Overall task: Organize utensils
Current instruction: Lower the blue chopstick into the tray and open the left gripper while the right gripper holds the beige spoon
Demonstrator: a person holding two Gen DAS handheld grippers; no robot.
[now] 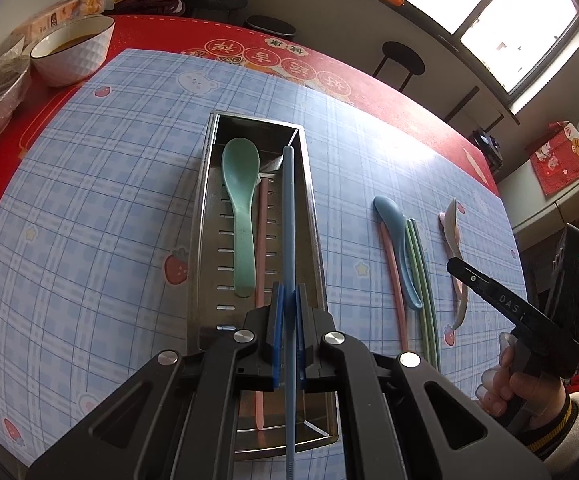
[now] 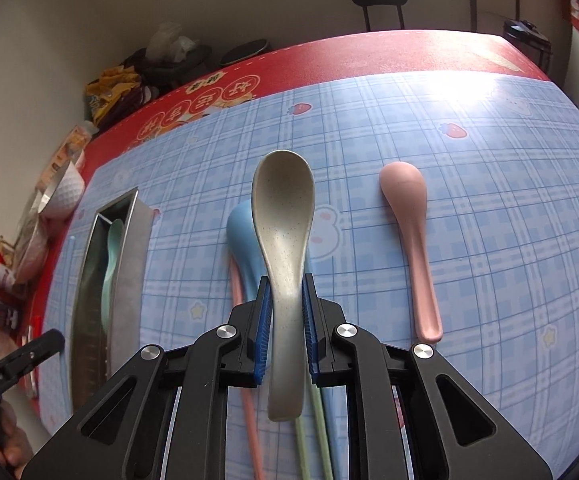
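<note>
Gripping a blue chopstick (image 1: 288, 216) between its blue pads, the left gripper (image 1: 288, 304) is clenched tight on the thin stick, which runs lengthwise over the right side of the metal tray (image 1: 203, 200). Inside that tray lie a green spoon (image 1: 241, 208), bowl toward the far end, and a pink chopstick (image 1: 260, 240) just beside its handle.

The right gripper (image 2: 286, 320) is closed on the handle of a grey spoon (image 2: 283, 232), the pads pressing it from both sides, with the bowl pointing away and facing up, raised above the other pieces on the cloth. Beneath it on the blue checked tablecloth (image 2: 489, 240) rest a blue spoon (image 2: 241, 232), another pink chopstick (image 2: 236, 284) and a pair of green chopsticks (image 2: 317, 432), all side by side. A pink spoon (image 2: 413, 240) lies to the right, apart from them, bowl down. The tray stands well to the left in the right wrist view.

A white bowl (image 1: 74, 52) sits at the far left corner of the table, on the red cover (image 1: 329, 64).
</note>
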